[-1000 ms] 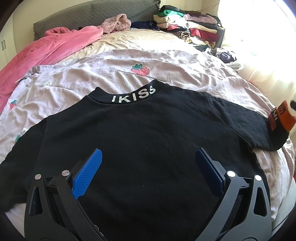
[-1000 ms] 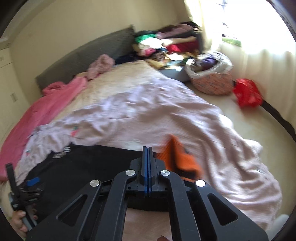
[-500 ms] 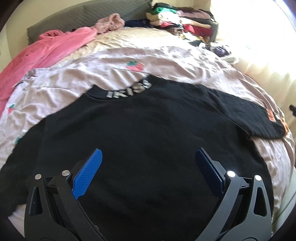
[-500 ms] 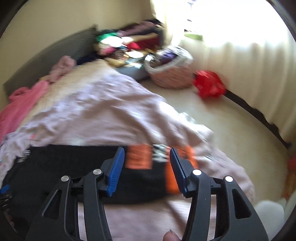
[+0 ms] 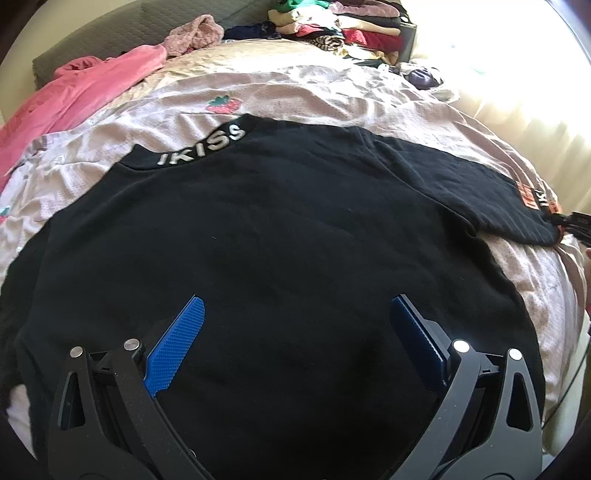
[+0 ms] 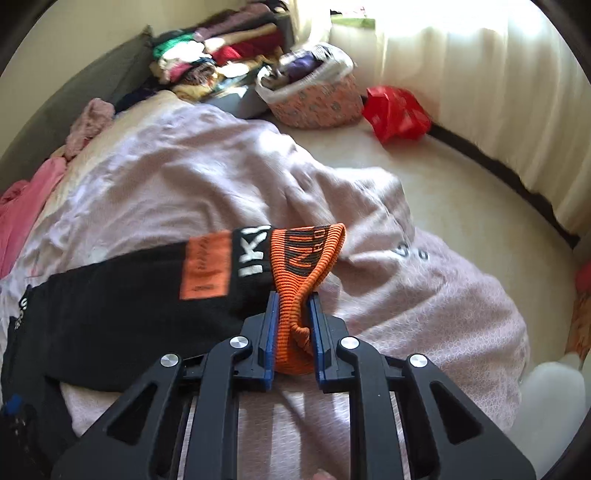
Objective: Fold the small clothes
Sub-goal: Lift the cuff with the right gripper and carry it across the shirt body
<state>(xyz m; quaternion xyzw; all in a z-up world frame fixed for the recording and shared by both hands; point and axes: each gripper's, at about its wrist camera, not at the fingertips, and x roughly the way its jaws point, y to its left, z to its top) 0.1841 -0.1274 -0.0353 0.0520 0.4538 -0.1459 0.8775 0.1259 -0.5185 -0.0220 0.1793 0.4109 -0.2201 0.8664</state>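
Observation:
A black sweatshirt [image 5: 280, 236] with white "IKISS" lettering on its collar [image 5: 201, 146] lies spread flat, back up, on the pale pink bedspread [image 5: 332, 92]. My left gripper [image 5: 295, 314] hovers open over the sweatshirt's lower body, nothing between its blue pads. The right sleeve [image 6: 122, 291] stretches out to an orange ribbed cuff [image 6: 306, 258]. My right gripper [image 6: 293, 299] is closing its jaws, and the pads press on the bunched orange cuff. In the left wrist view the right gripper shows only as a dark tip [image 5: 576, 223] at the cuff.
A pink garment [image 5: 74, 92] lies along the bed's left side. Folded clothes [image 5: 340, 26] are stacked at the bed's far end. On the floor to the right stand a patterned basket [image 6: 317, 99] and a red bag [image 6: 397, 110], below a white curtain [image 6: 480, 92].
My right gripper opened, came down over the sleeve end and closed on the orange cuff. My left gripper drifted lower over the sweatshirt and stayed open.

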